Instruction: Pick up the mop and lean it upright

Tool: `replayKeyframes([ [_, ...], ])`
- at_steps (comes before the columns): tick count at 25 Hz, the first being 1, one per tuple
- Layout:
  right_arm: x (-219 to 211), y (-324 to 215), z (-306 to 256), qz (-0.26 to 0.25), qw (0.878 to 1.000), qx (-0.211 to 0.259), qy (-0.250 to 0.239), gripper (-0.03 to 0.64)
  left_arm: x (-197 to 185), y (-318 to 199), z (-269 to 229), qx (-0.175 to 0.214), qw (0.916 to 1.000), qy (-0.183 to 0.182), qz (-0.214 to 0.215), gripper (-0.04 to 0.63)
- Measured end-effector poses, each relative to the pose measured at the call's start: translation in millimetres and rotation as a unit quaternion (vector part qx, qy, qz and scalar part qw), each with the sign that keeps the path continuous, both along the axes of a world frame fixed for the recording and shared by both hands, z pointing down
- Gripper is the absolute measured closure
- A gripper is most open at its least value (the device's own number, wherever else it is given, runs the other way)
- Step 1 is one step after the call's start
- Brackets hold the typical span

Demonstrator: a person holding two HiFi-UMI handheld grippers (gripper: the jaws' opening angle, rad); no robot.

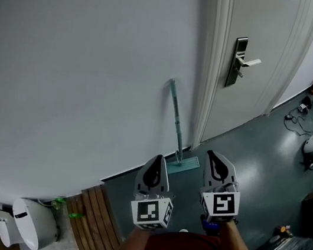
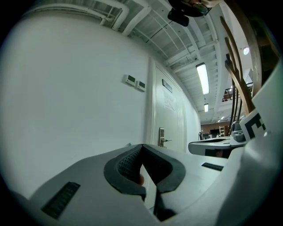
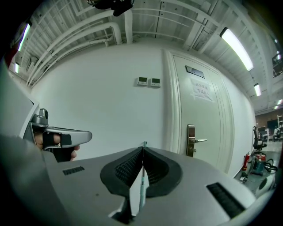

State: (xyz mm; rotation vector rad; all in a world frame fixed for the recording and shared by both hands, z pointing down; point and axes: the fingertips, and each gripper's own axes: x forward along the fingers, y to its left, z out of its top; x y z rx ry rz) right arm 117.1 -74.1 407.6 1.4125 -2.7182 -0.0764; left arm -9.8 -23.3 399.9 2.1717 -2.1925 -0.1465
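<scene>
The mop [image 1: 175, 125] already leans upright against the wall [image 1: 63, 75], at nine o'clock of the door [image 1: 262, 38] and twelve o'clock from us, with our left gripper [image 1: 159, 159] and right gripper [image 1: 213, 155] both pressed together and empty — we judge the task done.

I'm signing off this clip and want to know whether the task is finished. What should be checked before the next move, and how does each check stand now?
1. Mop leans upright on the wall: ok. The handle rests on the wall beside the door.
2. Mop head sits flat on the floor: cannot tell.
3. Left gripper is empty: ok. The jaws are together with nothing between them.
4. Right gripper is empty: ok. The jaws are together, and the mop shows only in the distance behind them.
5. Both grippers are apart from the mop: ok in the head view.
</scene>
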Motion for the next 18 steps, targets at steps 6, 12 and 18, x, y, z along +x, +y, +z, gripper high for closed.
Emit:
replayKeyframes([
  [6, -40.6, -61.5, -10.2, 0.019, 1.0, -0.005, 0.0, 0.598, -42.8, -64.0, -13.9, -0.002, 0.9997, -0.016, 0.019, 0.583],
  [12, -93.0, -122.8, -9.1, 0.032, 0.999, -0.003, 0.006, 0.598, -91.6, -123.6, -12.3, -0.001, 0.999, -0.023, 0.038, 0.583],
  [18, -138.4, -165.2, -6.5, 0.044, 0.999, -0.005, 0.019, 0.598, -129.4, -171.6, -6.2, -0.005, 0.998, -0.02, 0.06, 0.583],
])
